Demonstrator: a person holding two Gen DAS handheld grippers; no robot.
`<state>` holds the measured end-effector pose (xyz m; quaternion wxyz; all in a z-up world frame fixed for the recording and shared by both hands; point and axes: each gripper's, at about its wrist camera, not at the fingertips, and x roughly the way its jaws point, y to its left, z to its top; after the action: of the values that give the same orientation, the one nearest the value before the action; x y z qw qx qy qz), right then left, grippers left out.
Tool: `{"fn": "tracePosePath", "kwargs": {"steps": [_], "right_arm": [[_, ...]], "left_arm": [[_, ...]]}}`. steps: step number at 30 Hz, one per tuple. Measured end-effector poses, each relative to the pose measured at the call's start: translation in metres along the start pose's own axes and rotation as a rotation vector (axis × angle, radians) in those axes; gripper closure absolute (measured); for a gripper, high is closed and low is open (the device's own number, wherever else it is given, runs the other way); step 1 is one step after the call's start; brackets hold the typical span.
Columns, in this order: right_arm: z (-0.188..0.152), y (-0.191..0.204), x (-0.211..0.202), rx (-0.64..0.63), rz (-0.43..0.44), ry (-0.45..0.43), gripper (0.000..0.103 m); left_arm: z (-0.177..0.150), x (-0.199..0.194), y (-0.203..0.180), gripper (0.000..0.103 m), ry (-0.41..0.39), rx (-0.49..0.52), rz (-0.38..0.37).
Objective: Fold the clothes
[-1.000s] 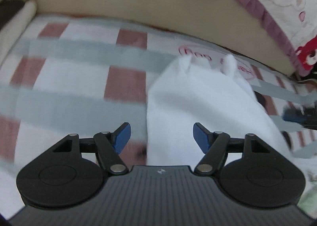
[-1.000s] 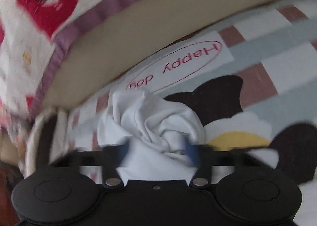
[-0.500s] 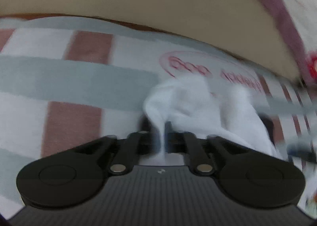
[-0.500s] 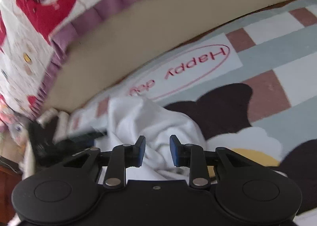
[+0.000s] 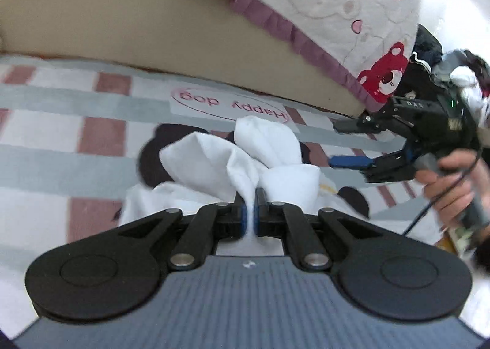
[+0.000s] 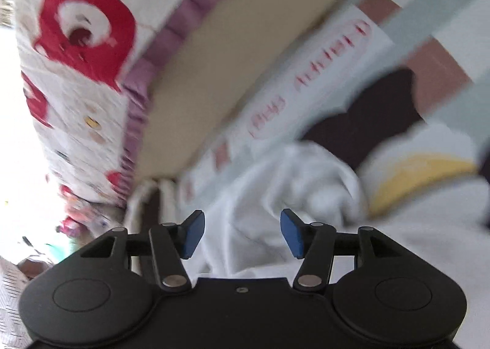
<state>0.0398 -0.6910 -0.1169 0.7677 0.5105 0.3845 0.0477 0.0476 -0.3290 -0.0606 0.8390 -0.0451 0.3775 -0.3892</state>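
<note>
Left wrist view: the left gripper [image 5: 250,211] is clamped on a bunched fold of the white garment [image 5: 245,159], which rises in peaks just ahead of its tips, over the checked mat [image 5: 76,134]. Off to its right, a hand [image 5: 450,183] grips the right gripper [image 5: 346,144], aimed at the garment. From the right wrist, the right gripper [image 6: 242,232] tilts downward, jaws opening, pads clear of the garment [image 6: 275,189] lying between and beyond them. A quilt [image 6: 76,88] hangs beyond.

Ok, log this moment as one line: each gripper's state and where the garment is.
left gripper: shut on white garment | right gripper: jaws opening, nothing pinched | garment: bunched on checked blanket
</note>
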Motion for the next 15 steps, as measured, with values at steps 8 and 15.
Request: {"fn": "tracePosePath", "kwargs": {"steps": [8,15], "right_arm": [[-0.052,0.035,-0.018,-0.180,-0.076,-0.025,0.043],[-0.072,0.060,0.006,-0.378,-0.191,0.025,0.041]], "left_arm": [[-0.053,-0.009,-0.027,0.099,0.142,0.025,-0.134],[-0.088,0.024,-0.017,0.099,0.403,-0.052,-0.107]]}}
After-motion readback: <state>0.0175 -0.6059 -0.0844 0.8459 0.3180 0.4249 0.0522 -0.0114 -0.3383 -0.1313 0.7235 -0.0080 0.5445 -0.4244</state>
